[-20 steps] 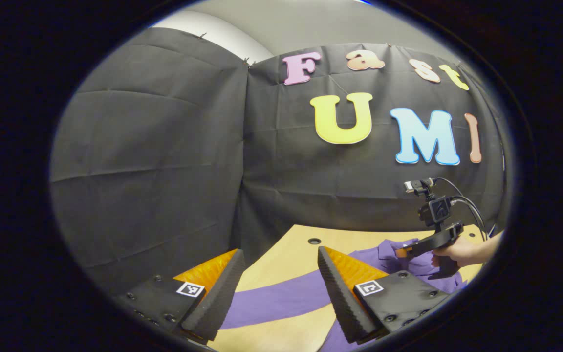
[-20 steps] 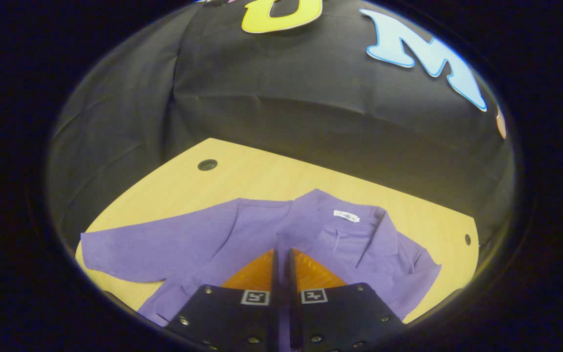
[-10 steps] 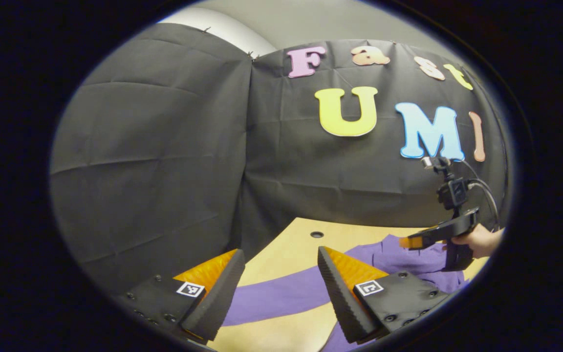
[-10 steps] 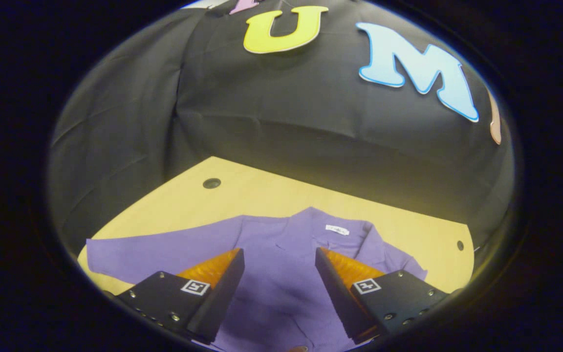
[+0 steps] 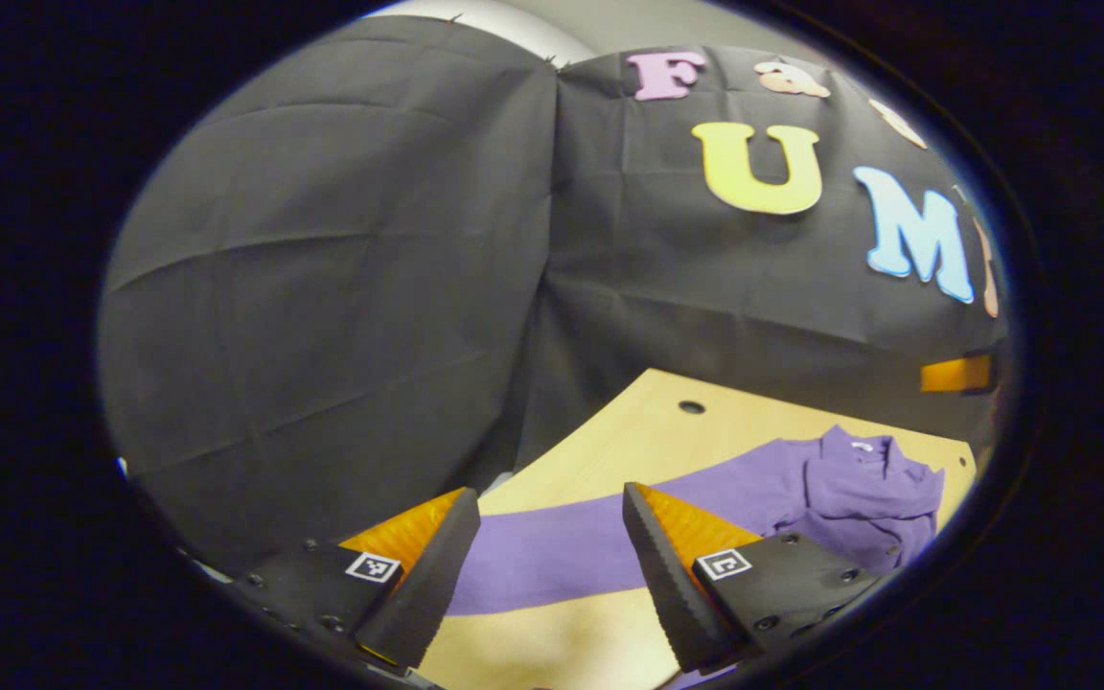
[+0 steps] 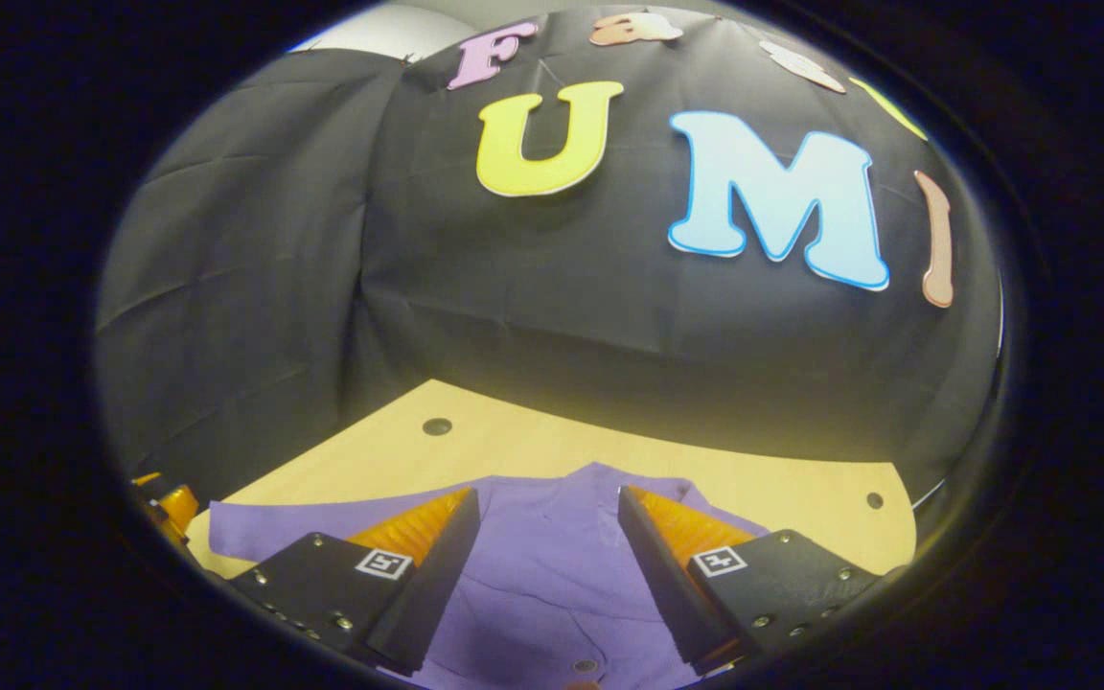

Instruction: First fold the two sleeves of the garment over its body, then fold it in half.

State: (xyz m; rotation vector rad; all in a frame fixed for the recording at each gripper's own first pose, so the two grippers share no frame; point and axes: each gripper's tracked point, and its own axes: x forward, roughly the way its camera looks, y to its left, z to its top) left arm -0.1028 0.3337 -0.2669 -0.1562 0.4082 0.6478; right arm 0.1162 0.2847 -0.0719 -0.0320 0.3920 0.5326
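Purple garment (image 6: 552,585) lies on the wooden table (image 6: 514,446), one sleeve (image 5: 571,551) stretched flat between the spread-open left gripper (image 5: 544,556), right gripper (image 6: 549,551) equally agape over the body: sleeve-folding's on, so pinch that sleeve next.
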